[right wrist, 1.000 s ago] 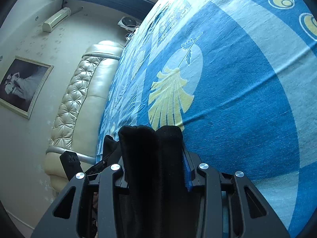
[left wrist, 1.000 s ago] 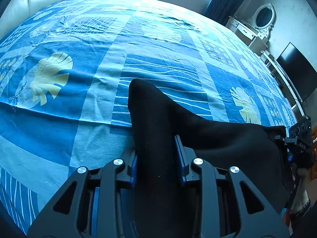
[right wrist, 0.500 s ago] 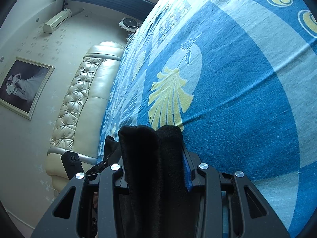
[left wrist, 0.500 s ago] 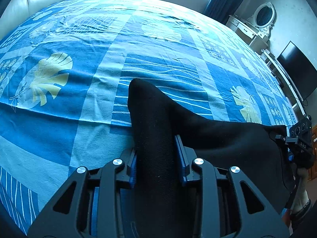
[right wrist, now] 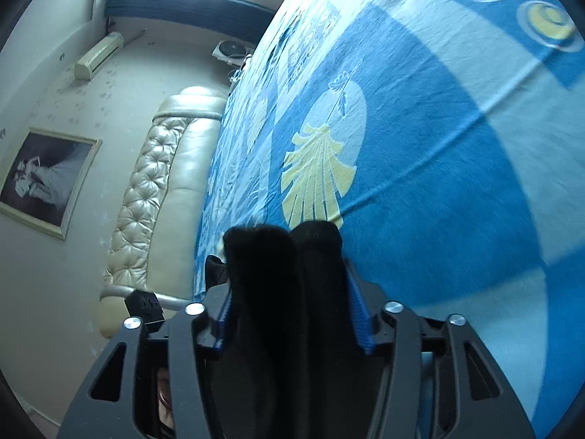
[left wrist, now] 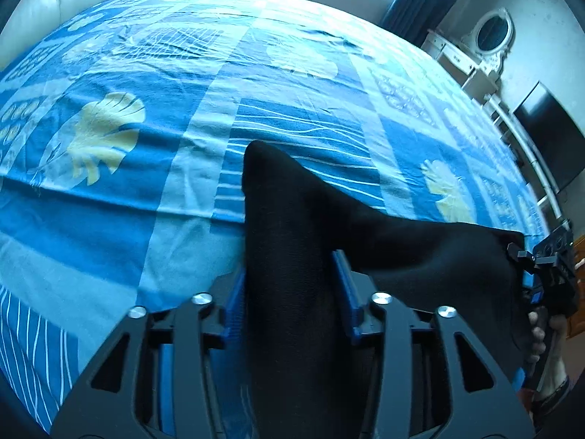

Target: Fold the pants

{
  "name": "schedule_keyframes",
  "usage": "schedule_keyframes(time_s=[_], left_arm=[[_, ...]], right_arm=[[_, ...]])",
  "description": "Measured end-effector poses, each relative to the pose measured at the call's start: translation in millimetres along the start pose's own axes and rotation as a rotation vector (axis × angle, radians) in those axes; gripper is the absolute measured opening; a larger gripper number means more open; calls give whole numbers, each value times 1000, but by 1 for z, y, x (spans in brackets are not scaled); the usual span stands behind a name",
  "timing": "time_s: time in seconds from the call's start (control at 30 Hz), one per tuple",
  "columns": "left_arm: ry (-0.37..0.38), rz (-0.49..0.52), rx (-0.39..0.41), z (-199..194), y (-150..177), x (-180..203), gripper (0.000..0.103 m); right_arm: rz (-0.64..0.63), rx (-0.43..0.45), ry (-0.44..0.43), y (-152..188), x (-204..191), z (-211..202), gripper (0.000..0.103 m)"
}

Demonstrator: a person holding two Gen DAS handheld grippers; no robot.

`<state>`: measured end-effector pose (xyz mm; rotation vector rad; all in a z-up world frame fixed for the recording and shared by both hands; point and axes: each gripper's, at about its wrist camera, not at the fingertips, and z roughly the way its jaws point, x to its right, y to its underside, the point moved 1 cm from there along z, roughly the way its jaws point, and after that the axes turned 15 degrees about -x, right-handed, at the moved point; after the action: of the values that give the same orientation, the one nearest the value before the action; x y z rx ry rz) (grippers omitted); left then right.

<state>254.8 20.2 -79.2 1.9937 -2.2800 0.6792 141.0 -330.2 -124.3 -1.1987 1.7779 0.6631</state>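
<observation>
Pants held up over the bed, fold unfinished

The left gripper [left wrist: 289,285] and right gripper [right wrist: 289,292] each clamp black pants [left wrist: 420,252], stretched between them above the bedspread [left wrist: 182,146]; laying down and folding remain.

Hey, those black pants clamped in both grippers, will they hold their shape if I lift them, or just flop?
Probably flop: the black pants sag between the left gripper and the right gripper. The bunched folds suggest soft, thin cloth. They look light, and likely to drape onto the bed sheet.
</observation>
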Motion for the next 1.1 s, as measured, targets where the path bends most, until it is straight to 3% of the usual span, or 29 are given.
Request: schedule_keyframes(time_s=[0.03,0.07,0.17,0.47,0.63,0.67,0.73,0.77,0.87,0.97,1.1], left_arm=[[11,-6,1,-4,5,-2,66],[37,-17,5,-11,15,-6,72],[126,-46,3,-24,43,-18,81],[410,-221,-32,-25,121,-44,84],[424,-216,-10,-19,124,-32,85],[430,-211,-10,-17,122,-29,75],[397,-192,-38,-13,119,-20,58],[356,-179,-41,-12,119,-15,54],[322,-156,-30,-17,117,-9,42],[294,-138,-17,-27,115,-5,34],[258,-130,-13,-35,115,1,31]], right_arm=[[9,9,-5,6,0,-7,65],[15,16,-5,10,1,-13,68],[25,32,19,31,4,-32,74],[40,9,20,82,9,-40,78],[10,-33,57,85,-6,-11,79],[0,-27,86,87,-10,-8,79],[-17,-18,144,88,-14,-2,64],[-15,-25,170,87,-14,1,53],[-2,-28,145,88,-9,-5,41],[-6,-27,116,91,-12,-13,37],[-21,-21,118,96,-19,-16,36]])
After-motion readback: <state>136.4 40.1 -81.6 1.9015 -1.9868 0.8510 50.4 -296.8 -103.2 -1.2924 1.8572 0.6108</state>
